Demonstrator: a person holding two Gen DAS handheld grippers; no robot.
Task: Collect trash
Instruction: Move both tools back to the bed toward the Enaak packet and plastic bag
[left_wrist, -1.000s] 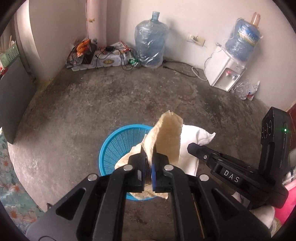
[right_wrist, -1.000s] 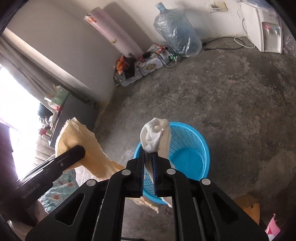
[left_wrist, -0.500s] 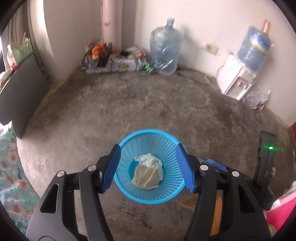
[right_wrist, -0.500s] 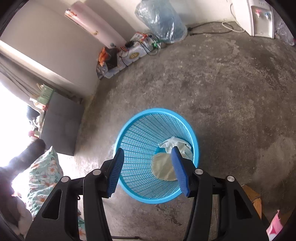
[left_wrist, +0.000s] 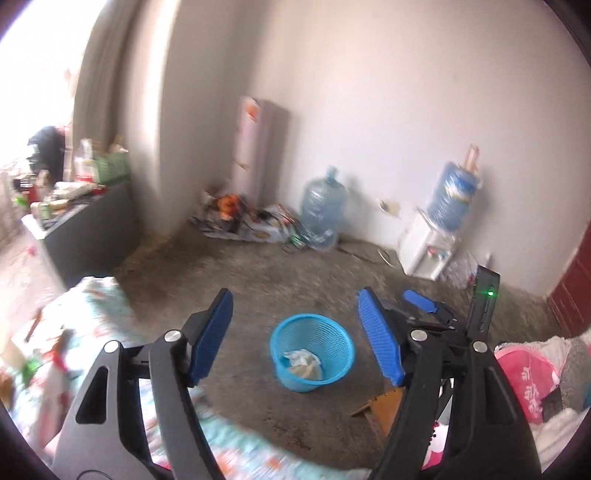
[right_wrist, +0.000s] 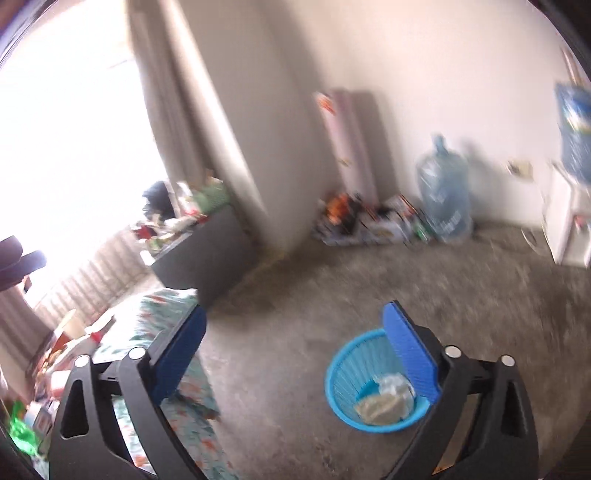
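Blue mesh basket (left_wrist: 312, 350) sits on the bare concrete floor (left_wrist: 258, 280), upright, with two crumpled pieces already in the bottom: a white wad (left_wrist: 301, 357) and a tan, papery one (left_wrist: 306, 371) touching it. Same contents show in the right wrist view, basket (right_wrist: 347, 373) partly behind the right-hand pad.

Left gripper (left_wrist: 295, 338): jaws wide, nothing between them, and they have just been opening. Right gripper (right_wrist: 299, 354): jaws at full spread, also just been opening, also empty. Both hang clear above and back from the basket, not touching it.

Judgement: the drop is done, so the step in hand is going for the next piece. Doing it well:
- Keep the jaws wide on approach, close only once the piece sits between the pads.
- Soft paper and cloth crush easily, so pinch the bulk, not a loose corner (a corner grip tends to let the rest drag).
- Likely candidates are the scraps on the floral bedding (left_wrist: 110, 306) at lower left, though motion blur keeps me from telling trash from belongings there.
- Brown cardboard scrap (left_wrist: 380, 406) lies on the floor just beside the basket; flat, so it needs an edge pickup.
- Basket is light mesh, so release from above the rim rather than nudging it.
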